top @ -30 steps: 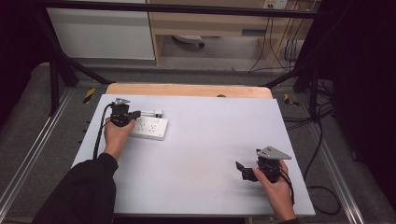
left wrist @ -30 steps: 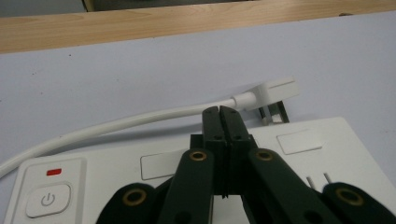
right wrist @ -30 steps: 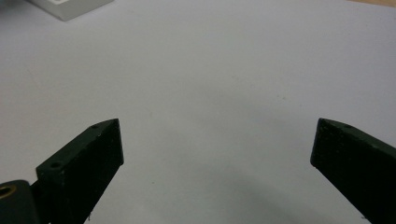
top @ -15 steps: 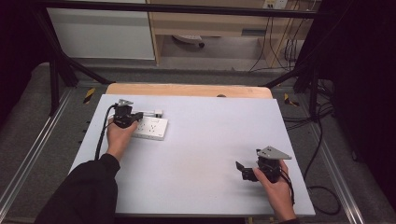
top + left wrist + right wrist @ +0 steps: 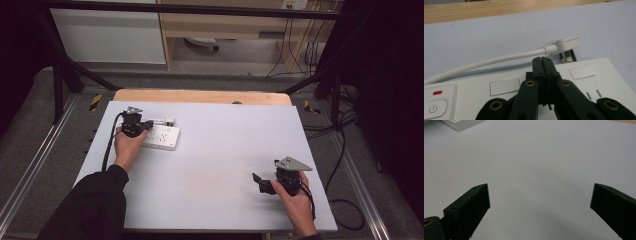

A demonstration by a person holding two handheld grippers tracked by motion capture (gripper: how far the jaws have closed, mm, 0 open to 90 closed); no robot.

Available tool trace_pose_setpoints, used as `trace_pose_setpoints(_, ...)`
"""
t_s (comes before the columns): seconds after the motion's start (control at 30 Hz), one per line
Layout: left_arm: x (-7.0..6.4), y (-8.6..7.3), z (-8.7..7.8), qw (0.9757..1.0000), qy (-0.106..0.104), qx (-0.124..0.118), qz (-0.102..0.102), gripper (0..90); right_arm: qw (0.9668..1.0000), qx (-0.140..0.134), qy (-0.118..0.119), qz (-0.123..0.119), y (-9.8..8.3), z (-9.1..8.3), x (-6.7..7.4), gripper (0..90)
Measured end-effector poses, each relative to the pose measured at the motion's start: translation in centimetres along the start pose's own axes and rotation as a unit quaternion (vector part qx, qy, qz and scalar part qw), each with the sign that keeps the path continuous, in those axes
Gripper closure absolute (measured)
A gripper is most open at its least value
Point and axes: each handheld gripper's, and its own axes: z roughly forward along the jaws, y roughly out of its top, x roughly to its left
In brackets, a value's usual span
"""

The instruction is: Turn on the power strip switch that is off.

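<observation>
Lying at the tabletop's point(image 5: 225, 150) left, a rigid white plastic power strip point(image 5: 584, 82) is pressed by the left gripper's point(image 5: 541, 60) closed fingers, and judged light and slippery, best taken by its long edges, while the right gripper point(image 5: 539, 197) is held wide open.

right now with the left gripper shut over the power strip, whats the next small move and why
Probably open the left gripper and ease it toward the white plug. Its jaws are pressed together on nothing, above the power strip, while the plug lies just past the strip's far edge with its prongs bare. The right gripper rests open, far off.
</observation>
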Motion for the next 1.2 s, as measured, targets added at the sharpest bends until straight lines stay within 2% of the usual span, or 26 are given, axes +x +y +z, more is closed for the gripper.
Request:
trace_pose_setpoints(0.8,-0.06,-0.18,0.23,1.0,-0.005,0.0,0.006,90.0,1.0,0.0,0.0,-0.002,0.0,0.01,0.01,2.8)
trace_pose_setpoints(1.2,-0.02,-0.27,0.29,0.9999,-0.011,-0.002,0.0,90.0,1.0,0.0,0.0,-0.003,-0.01,0.01,0.04,2.8)
